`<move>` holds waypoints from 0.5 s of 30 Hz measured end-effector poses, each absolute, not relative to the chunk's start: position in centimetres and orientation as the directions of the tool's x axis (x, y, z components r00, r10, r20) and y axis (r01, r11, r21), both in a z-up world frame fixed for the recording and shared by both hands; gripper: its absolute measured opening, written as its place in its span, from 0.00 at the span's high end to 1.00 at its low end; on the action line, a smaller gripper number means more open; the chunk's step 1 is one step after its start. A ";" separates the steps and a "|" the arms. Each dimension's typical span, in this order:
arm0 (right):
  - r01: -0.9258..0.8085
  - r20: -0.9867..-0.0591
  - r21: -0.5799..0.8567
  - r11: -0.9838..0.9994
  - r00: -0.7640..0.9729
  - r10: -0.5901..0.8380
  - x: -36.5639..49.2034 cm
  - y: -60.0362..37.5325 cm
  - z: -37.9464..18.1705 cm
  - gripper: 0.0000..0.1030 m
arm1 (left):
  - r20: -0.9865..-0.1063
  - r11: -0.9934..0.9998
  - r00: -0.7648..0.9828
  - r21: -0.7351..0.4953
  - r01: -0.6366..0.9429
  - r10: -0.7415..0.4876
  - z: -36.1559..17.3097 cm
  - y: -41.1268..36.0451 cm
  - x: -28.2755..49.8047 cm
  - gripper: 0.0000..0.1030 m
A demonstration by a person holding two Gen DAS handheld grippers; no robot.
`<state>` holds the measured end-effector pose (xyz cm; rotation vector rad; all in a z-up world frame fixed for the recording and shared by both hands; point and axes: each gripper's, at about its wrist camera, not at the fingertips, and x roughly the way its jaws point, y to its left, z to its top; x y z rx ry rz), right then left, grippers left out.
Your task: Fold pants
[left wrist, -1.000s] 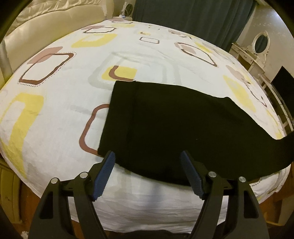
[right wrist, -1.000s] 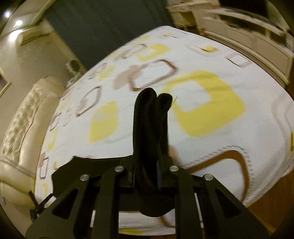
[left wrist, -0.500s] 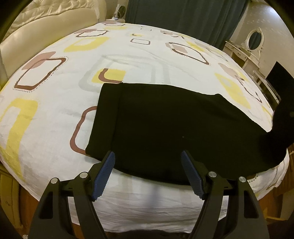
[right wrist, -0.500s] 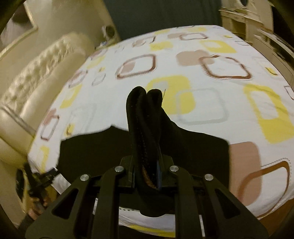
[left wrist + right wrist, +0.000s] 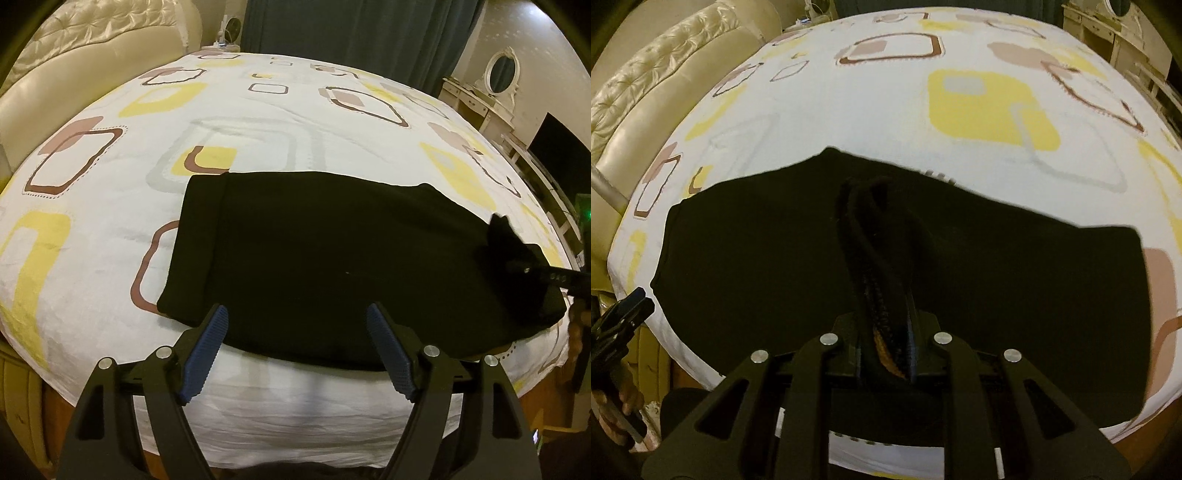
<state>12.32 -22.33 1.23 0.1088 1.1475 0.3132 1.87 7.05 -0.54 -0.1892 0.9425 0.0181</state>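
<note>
pants: we see black pants (image 5: 332,258) lying flat on the bed (image 5: 258,122), along its near edge, long axis running left to right in the left wrist view; a seam or folded band runs parallel to the left end.
bunched end: at the right end of the pants, near the bed's right corner, the fabric rises into a bunch where our right gripper (image 5: 517,264) has it.
right gripper: clenched on a thick roll of the pants (image 5: 875,251); in the right wrist view (image 5: 886,354) the fabric stands up between the fingers, with several layers and an orange-brown lining showing at the pinch.
left gripper: released, jaws wide apart, blue ribbed pads (image 5: 201,358) visible. We hold it (image 5: 295,354) over the near edge of the bed, at the near hem of the pants; we cannot tell whether it touches the fabric.
left gripper, other view: it shows at the left edge of the right wrist view (image 5: 624,310), off the bed's corner.
bed: white sheet with yellow, brown and grey rounded-square print; cream tufted headboard (image 5: 92,70) on the left side.
background: dark teal curtain (image 5: 351,33) behind the far edge.
</note>
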 end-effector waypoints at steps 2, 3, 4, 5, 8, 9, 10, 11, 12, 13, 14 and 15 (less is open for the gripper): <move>-0.180 -0.870 0.284 0.942 0.364 0.332 12.2 -22.1 0.9 0.75 | -0.805 0.983 0.589 -0.155 -0.098 -0.068 -0.5 7.0 1.9 0.25; -0.181 -0.867 0.301 0.936 0.358 0.347 12.1 -21.9 0.7 0.73 | -0.805 0.983 0.589 -0.155 -0.098 -0.068 -0.5 7.0 1.8 0.25; -0.180 -0.860 0.322 0.929 0.356 0.367 12.0 -21.9 0.7 0.71 | -0.805 0.983 0.590 -0.155 -0.098 -0.068 -0.5 7.0 1.8 0.25; -0.182 -0.852 0.347 0.920 0.349 0.390 12.0 -21.9 0.7 0.69 | -0.805 0.983 0.589 -0.155 -0.099 -0.068 -0.5 7.0 1.8 0.25; -0.177 -0.820 0.445 0.878 0.313 0.479 11.6 -21.7 0.5 0.68 | -0.806 0.982 0.588 -0.158 -0.099 -0.070 -0.5 6.9 1.8 0.25; -0.177 -0.811 0.472 0.864 0.297 0.504 11.5 -21.5 0.3 0.68 | -0.806 0.982 0.587 -0.158 -0.099 -0.071 -0.5 6.9 1.8 0.25; -0.177 -0.805 0.489 0.854 0.286 0.520 11.4 -21.3 0.2 0.68 | -0.807 0.982 0.587 -0.158 -0.098 -0.071 -0.5 6.8 1.8 0.25; -0.179 -0.807 0.485 0.856 0.285 0.517 11.2 -21.0 0.0 0.68 | -0.806 0.983 0.587 -0.159 -0.097 -0.072 -0.5 6.8 1.8 0.25; -0.183 -0.811 0.477 0.860 0.287 0.510 11.0 -20.8 -0.2 0.67 | -0.806 0.983 0.587 -0.158 -0.095 -0.073 -0.5 6.8 1.8 0.25; -0.182 -0.810 0.479 0.859 0.286 0.512 10.9 -20.6 -0.5 0.66 | -0.806 0.983 0.587 -0.157 -0.095 -0.072 -0.5 6.7 1.8 0.25; -0.170 -0.804 0.498 0.851 0.279 0.526 10.9 -20.6 -1.1 0.65 | -0.806 0.983 0.587 -0.157 -0.094 -0.073 -0.5 6.6 1.8 0.25; -0.160 -0.795 0.516 0.842 0.277 0.540 10.8 -20.7 -1.6 0.63 | -0.806 0.983 0.587 -0.157 -0.092 -0.074 -0.5 6.6 1.8 0.25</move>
